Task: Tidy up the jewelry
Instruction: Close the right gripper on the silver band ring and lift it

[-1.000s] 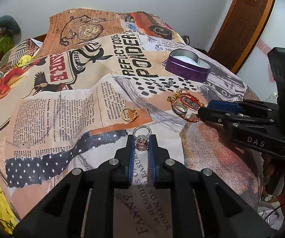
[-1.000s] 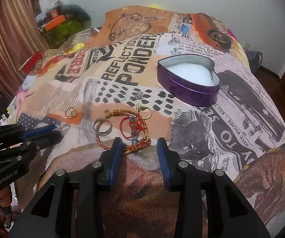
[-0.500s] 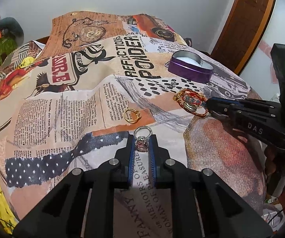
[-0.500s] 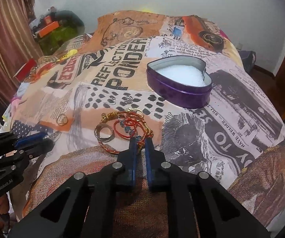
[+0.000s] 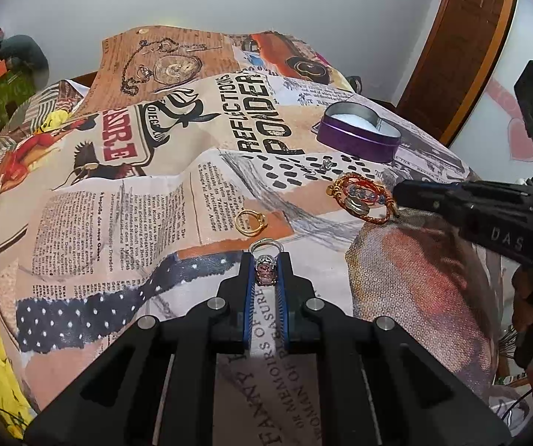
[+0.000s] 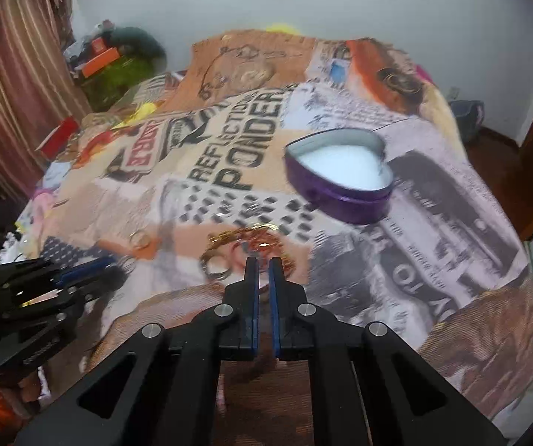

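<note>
Our left gripper (image 5: 266,273) fingers clench the silver ring (image 5: 266,260) on the bed (image 5: 117,204); our right gripper (image 6: 262,264) clamps the red bracelet (image 5: 363,200), heart tin (image 6: 340,178) at one o'clock.

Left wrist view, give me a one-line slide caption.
Left claw shut on a silver gemstone ring above a printed bedspread, purple heart tin beyond.
</note>
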A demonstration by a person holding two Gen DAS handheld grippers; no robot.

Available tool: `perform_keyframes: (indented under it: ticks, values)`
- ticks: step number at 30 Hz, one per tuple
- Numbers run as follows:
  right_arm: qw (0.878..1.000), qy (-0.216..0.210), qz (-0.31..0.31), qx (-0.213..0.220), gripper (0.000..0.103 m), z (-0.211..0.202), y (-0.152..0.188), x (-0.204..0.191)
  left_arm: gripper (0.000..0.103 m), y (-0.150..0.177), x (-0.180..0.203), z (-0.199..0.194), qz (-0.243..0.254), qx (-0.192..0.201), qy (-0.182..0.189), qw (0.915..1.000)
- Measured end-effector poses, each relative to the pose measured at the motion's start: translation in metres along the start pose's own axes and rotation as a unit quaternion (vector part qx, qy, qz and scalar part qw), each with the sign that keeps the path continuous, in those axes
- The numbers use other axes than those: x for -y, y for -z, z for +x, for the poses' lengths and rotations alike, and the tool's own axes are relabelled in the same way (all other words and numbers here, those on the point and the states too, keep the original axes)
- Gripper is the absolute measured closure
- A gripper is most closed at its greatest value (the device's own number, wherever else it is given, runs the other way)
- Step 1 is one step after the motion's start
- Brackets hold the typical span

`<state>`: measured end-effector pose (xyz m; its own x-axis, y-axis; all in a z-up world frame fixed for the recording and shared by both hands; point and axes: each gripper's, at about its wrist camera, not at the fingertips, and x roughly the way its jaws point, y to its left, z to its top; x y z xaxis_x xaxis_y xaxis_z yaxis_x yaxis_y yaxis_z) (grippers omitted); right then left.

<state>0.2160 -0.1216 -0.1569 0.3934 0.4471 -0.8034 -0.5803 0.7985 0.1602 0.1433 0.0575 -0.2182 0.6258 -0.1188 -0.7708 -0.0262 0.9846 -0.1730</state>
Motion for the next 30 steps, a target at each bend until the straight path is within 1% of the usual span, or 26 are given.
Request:
perform_keyframes:
  ticks: [4,7,8,9,13,17,19,20,26,30]
  values:
    - [1.000,-0.023,-0.004,-0.009,0.093,0.007,-0.001,-0.011,0.093,0.000,-0.002,-0.002,0.000,0.002,-0.002,1.0000]
    - [0.999,-0.035,-0.005,-0.019,0.081,0.015,-0.003,-0.016,0.093,0.000,-0.004,-0.005,0.000,0.004,-0.002,1.0000]
    - [0.999,-0.034,-0.004,-0.021,0.074,0.017,-0.004,-0.017,0.093,0.001,-0.004,-0.005,0.000,0.004,-0.001,1.0000]
    - [0.999,-0.033,-0.003,-0.022,0.071,0.019,-0.004,-0.017,0.093,0.001,-0.004,-0.005,0.001,0.004,-0.001,1.0000]
    - [0.999,-0.047,0.007,-0.025,0.071,0.026,-0.003,-0.015,0.093,0.001,-0.005,-0.003,0.002,0.002,-0.003,1.0000]
    - [0.998,-0.053,0.013,-0.026,0.071,0.030,-0.002,-0.013,0.093,0.000,-0.004,-0.003,0.002,0.003,-0.004,1.0000]
    - [0.998,-0.053,0.012,-0.022,0.076,0.029,-0.002,-0.014,0.093,-0.001,-0.004,-0.004,0.002,0.005,-0.004,1.0000]
    - [0.998,-0.052,0.011,-0.021,0.084,0.028,-0.002,-0.013,0.093,-0.001,-0.004,-0.005,0.002,0.006,-0.005,1.0000]
    - [0.999,-0.045,0.009,-0.004,0.084,0.020,-0.003,-0.012,0.093,-0.010,0.001,-0.011,0.001,0.018,0.001,0.9998]
    - [0.999,-0.035,0.008,0.016,0.084,0.006,-0.006,-0.010,0.093,-0.022,0.007,-0.017,0.002,0.031,0.005,0.9995]
